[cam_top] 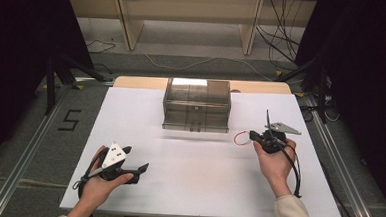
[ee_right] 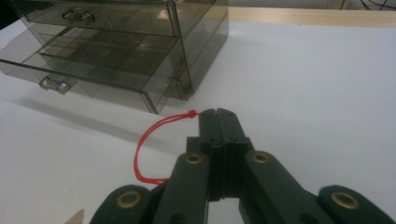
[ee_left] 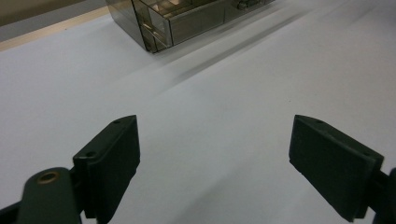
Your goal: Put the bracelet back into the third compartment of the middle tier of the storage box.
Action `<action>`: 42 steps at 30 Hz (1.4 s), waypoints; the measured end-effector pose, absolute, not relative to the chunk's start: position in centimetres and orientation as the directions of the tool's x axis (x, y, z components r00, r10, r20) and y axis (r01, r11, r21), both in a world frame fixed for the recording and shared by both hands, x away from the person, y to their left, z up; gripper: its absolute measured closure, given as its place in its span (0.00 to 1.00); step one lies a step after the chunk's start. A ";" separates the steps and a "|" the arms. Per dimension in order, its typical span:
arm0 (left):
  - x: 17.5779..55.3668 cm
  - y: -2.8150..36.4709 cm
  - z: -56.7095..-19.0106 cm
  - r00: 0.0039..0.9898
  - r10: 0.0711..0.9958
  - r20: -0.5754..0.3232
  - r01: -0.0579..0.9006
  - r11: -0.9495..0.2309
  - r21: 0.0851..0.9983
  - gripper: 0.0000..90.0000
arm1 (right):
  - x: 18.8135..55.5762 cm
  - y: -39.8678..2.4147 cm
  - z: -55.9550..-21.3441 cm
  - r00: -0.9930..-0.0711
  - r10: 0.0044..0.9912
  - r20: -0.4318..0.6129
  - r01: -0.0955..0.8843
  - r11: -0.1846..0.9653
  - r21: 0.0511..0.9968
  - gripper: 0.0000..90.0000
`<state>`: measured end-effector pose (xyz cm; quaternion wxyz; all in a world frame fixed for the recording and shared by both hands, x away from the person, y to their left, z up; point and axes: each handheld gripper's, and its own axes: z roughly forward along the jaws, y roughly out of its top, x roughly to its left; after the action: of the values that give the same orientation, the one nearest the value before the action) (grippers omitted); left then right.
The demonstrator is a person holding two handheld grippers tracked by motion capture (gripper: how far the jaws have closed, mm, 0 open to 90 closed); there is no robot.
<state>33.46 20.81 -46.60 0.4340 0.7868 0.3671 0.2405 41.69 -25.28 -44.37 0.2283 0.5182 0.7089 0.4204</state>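
A smoky clear plastic drawer box (cam_top: 197, 105) stands at the back middle of the white table (cam_top: 192, 178); the right gripper view shows two drawers with small handles (ee_right: 51, 85). My right gripper (cam_top: 252, 135) hovers just right of the box's front, its jaws pressed together (ee_right: 218, 113) on a thin red cord loop (ee_right: 142, 149) that hangs to its left (cam_top: 241, 138). My left gripper (cam_top: 143, 168) is held low at the front left, jaws wide apart (ee_left: 215, 158) with nothing between them, pointing toward the box (ee_left: 187, 18).
A wooden strip (cam_top: 142, 82) runs along the table's far edge. Shelving legs (cam_top: 127, 27) and cables (cam_top: 279, 43) lie on the floor beyond. Metal rails (cam_top: 23, 159) flank the table, and a black "5" (cam_top: 69, 119) is taped to the floor at left.
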 end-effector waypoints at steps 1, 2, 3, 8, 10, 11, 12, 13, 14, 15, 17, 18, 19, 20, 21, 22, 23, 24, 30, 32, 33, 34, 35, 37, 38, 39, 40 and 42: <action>33.5 20.8 -46.6 0.615 0.786 0.060 0.368 -0.354 0.860 0.18 | 41.7 -25.2 -44.4 -0.359 0.926 0.112 0.542 0.109 0.833 1.00; 33.5 20.8 -46.6 0.614 0.787 0.060 0.368 -0.353 0.860 0.18 | 41.7 -25.2 -44.3 -0.361 0.926 0.111 0.541 0.111 0.834 1.00; 33.5 20.8 -46.6 0.614 0.787 0.061 0.368 -0.353 0.860 0.18 | 41.7 -25.1 -44.3 -0.363 0.925 0.111 0.539 0.112 0.835 1.00; 33.5 20.8 -46.6 0.615 0.787 0.061 0.368 -0.354 0.860 0.18 | 41.8 -25.0 -44.1 -0.363 0.925 0.112 0.535 0.109 0.838 1.00; 33.5 20.8 -46.6 0.616 0.786 0.058 0.366 -0.351 0.862 0.18 | 41.8 -25.0 -44.0 -0.366 0.924 0.110 0.532 0.111 0.839 1.00; 33.5 20.8 -46.6 0.615 0.786 0.057 0.366 -0.349 0.863 0.18 | 41.8 -24.9 -43.9 -0.368 0.923 0.109 0.532 0.113 0.839 1.00; 33.5 20.8 -46.5 0.615 0.787 0.058 0.365 -0.349 0.863 0.18 | 41.8 -24.8 -43.8 -0.368 0.923 0.109 0.531 0.112 0.840 1.00; 33.5 20.8 -46.5 0.614 0.787 0.059 0.366 -0.350 0.862 0.18 | 41.8 -24.8 -43.8 -0.368 0.923 0.109 0.531 0.112 0.840 1.00; 33.5 20.8 -46.6 0.615 0.787 0.059 0.367 -0.351 0.861 0.18 | 41.8 -24.8 -43.8 -0.369 0.923 0.108 0.528 0.113 0.842 1.00; 33.5 20.8 -46.6 0.615 0.787 0.059 0.366 -0.351 0.862 0.18 | 41.8 -24.8 -43.7 -0.370 0.923 0.109 0.528 0.112 0.842 1.00; 33.5 20.8 -46.5 0.615 0.786 0.060 0.365 -0.351 0.862 0.18 | 41.8 -24.7 -43.6 -0.373 0.922 0.109 0.524 0.112 0.844 1.00; 33.5 20.8 -46.5 0.615 0.786 0.060 0.365 -0.351 0.863 0.18 | 41.8 -24.7 -43.6 -0.373 0.922 0.109 0.524 0.112 0.844 1.00; 33.5 20.8 -46.5 0.617 0.785 0.059 0.364 -0.351 0.863 0.18 | 41.8 -24.7 -43.6 -0.373 0.922 0.108 0.522 0.112 0.845 1.00; 33.5 20.8 -46.5 0.617 0.785 0.057 0.364 -0.350 0.863 0.18 | 41.8 -24.6 -43.5 -0.373 0.922 0.106 0.520 0.113 0.847 1.00; 33.5 20.8 -46.6 0.617 0.785 0.056 0.365 -0.349 0.863 0.18 | 41.8 -24.6 -43.5 -0.373 0.922 0.106 0.520 0.113 0.847 1.00; 33.5 20.8 -46.5 0.617 0.785 0.056 0.365 -0.348 0.864 0.18 | 41.8 -24.6 -43.5 -0.374 0.921 0.107 0.519 0.112 0.847 1.00; 33.5 20.8 -46.5 0.617 0.785 0.057 0.364 -0.348 0.864 0.18 | 41.8 -24.6 -43.4 -0.373 0.921 0.107 0.519 0.112 0.848 1.00; 33.5 20.8 -46.5 0.617 0.785 0.057 0.364 -0.348 0.864 0.18 | 41.8 -24.6 -43.4 -0.373 0.922 0.108 0.519 0.111 0.848 1.00; 33.5 20.7 -46.5 0.616 0.786 0.057 0.363 -0.348 0.864 0.18 | 41.9 -24.5 -43.3 -0.376 0.920 0.109 0.519 0.112 0.847 1.00; 33.5 20.7 -46.5 0.617 0.785 0.058 0.362 -0.349 0.864 0.18 | 41.9 -24.4 -43.3 -0.376 0.920 0.107 0.517 0.113 0.849 1.00; 33.5 20.7 -46.5 0.618 0.784 0.059 0.362 -0.350 0.864 0.18 | 41.9 -24.4 -43.3 -0.375 0.920 0.109 0.517 0.110 0.849 1.00; 33.5 20.7 -46.5 0.617 0.784 0.058 0.362 -0.349 0.864 0.18 | 41.9 -24.4 -43.2 -0.375 0.921 0.108 0.516 0.110 0.850 1.00; 33.5 20.7 -46.5 0.617 0.784 0.058 0.363 -0.349 0.864 0.18 | 41.9 -24.3 -43.2 -0.374 0.921 0.109 0.515 0.109 0.850 1.00; 33.5 20.7 -46.5 0.617 0.785 0.058 0.363 -0.349 0.864 0.18 | 41.9 -24.3 -43.2 -0.375 0.921 0.110 0.514 0.108 0.851 1.00; 33.5 20.7 -46.5 0.617 0.784 0.059 0.362 -0.350 0.864 0.18 | 41.9 -24.3 -43.2 -0.375 0.920 0.109 0.513 0.109 0.851 1.00; 33.5 20.7 -46.5 0.618 0.784 0.059 0.361 -0.350 0.864 0.18 | 41.9 -24.3 -43.2 -0.377 0.920 0.108 0.512 0.109 0.852 1.00; 33.4 20.7 -46.5 0.618 0.784 0.060 0.361 -0.350 0.864 0.18 | 41.9 -24.2 -43.2 -0.377 0.920 0.109 0.512 0.108 0.852 1.00; 33.4 20.7 -46.5 0.618 0.784 0.059 0.361 -0.350 0.865 0.18 | 41.9 -24.2 -43.1 -0.378 0.919 0.109 0.510 0.108 0.853 1.00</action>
<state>33.42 20.70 -46.49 0.4386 0.7852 0.3645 0.2413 41.93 -24.21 -43.10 0.2348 0.5057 0.7064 0.4360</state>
